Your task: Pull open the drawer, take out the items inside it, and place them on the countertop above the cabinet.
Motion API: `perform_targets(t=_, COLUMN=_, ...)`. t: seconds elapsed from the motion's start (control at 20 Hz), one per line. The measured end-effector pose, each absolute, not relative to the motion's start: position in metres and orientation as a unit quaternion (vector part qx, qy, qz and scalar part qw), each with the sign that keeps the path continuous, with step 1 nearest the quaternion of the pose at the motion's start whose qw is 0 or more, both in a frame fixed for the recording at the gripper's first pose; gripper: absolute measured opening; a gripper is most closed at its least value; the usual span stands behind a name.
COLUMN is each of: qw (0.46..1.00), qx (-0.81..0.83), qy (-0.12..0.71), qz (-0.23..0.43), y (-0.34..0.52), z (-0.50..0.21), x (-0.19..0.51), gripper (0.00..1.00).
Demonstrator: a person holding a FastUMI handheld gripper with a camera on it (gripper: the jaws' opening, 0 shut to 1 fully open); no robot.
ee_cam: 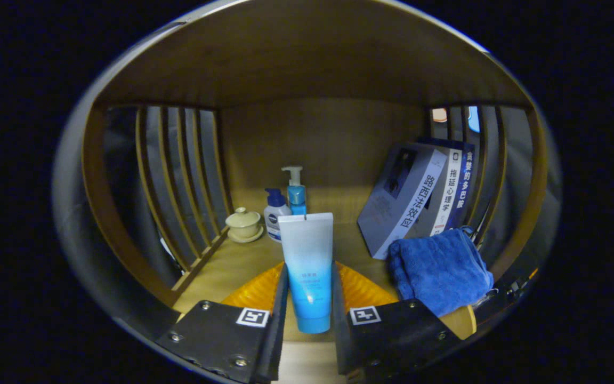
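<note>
Wooden slats wall the counter (243, 264) on both sides, and my claw (309, 298) is pinching a blue-and-white squeeze tube (307, 266), cap down, both fingers pressed on it. Behind the tube stand two pump bottles (285, 205); left of those, a lidded cup (243, 224). Right of the tube lies a folded blue towel (437, 269), with leaning books (419, 197) behind it.

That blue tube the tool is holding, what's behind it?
The tool grips the tube. Behind it stand two pump bottles, with a lidded cup beside them. The tube covers the taller bottle's base.
</note>
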State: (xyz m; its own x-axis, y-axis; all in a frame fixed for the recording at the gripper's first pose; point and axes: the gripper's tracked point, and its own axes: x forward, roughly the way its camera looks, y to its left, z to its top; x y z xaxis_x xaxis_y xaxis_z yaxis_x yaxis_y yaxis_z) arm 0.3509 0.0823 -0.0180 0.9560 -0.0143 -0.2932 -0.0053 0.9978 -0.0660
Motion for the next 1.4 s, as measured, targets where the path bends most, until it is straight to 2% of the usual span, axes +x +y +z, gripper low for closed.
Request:
perform_targets(t=0.35, qw=0.98, qx=-0.053, qy=0.193, qz=-0.015, y=0.075, z=-0.084, x=0.386, gripper=0.41)
perform_targets(t=0.5, qw=0.979, qx=-0.029, qy=0.194, qz=-0.053, y=0.059, z=-0.091, x=0.394, gripper=0.41)
perform_targets(t=0.8, qw=0.968, qx=0.058, qy=0.235, qz=-0.07, y=0.057, z=-0.114, x=0.39, gripper=0.41)
perform_targets(t=0.9, qw=0.966, qx=0.071, qy=0.239, qz=-0.069, y=0.06, z=-0.115, x=0.384, gripper=0.45)
perform_targets(t=0.95, qw=0.967, qx=0.07, qy=0.231, qz=-0.076, y=0.052, z=-0.11, x=0.382, gripper=0.49)
perform_targets(t=1.15, qw=0.973, qx=0.064, qy=0.213, qz=-0.068, y=0.047, z=-0.089, x=0.349, gripper=0.94)
perform_targets(t=1.2, qw=0.975, qx=0.062, qy=0.208, qz=-0.056, y=0.049, z=-0.081, x=0.338, gripper=0.97)
perform_targets(t=1.4, qw=0.98, qx=0.069, qy=0.184, qz=-0.023, y=0.058, z=-0.051, x=0.286, gripper=0.97)
